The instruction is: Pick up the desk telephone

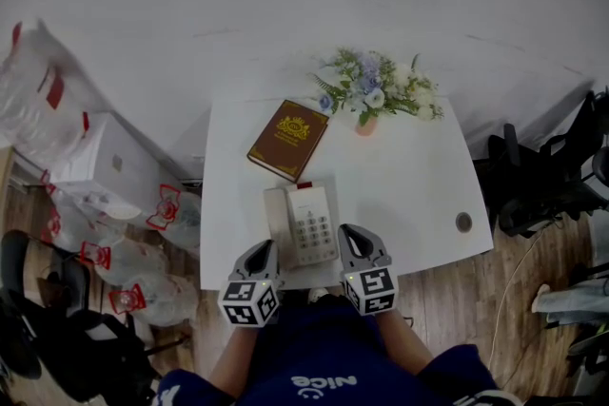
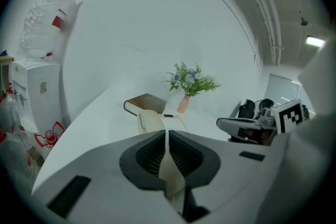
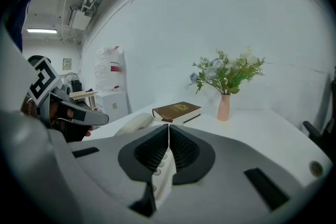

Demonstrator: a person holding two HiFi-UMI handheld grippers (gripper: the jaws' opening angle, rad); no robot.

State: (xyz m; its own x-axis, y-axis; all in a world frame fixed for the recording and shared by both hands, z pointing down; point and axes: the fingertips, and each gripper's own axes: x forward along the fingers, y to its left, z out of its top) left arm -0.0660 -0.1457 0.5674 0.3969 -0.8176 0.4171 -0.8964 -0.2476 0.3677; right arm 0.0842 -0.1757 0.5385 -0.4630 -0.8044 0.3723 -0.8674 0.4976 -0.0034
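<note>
One desk telephone (image 1: 300, 225) sits near the front edge of a white counter (image 1: 419, 195), its long axis running from the person toward the wall. The handset lies along its left side and the keypad on its right. The far end, marked by a small red patch, points toward a brown book (image 1: 288, 139).

Two hand-held grippers flank the telephone's near end. The left hand-held gripper (image 1: 267, 247) is just beside the handset side, and the right hand-held gripper (image 1: 346, 231) is just beside the keypad side. Whether either touches the telephone cannot be told. Seen along their own jaws, the left hand-held gripper (image 2: 166, 134) and the right hand-held gripper (image 3: 168, 128) each have their jaws pressed together, with nothing between them.

Behind the one book stands one pink vase (image 1: 366, 124) of flowers (image 1: 376, 95), at the counter's far edge.
</note>
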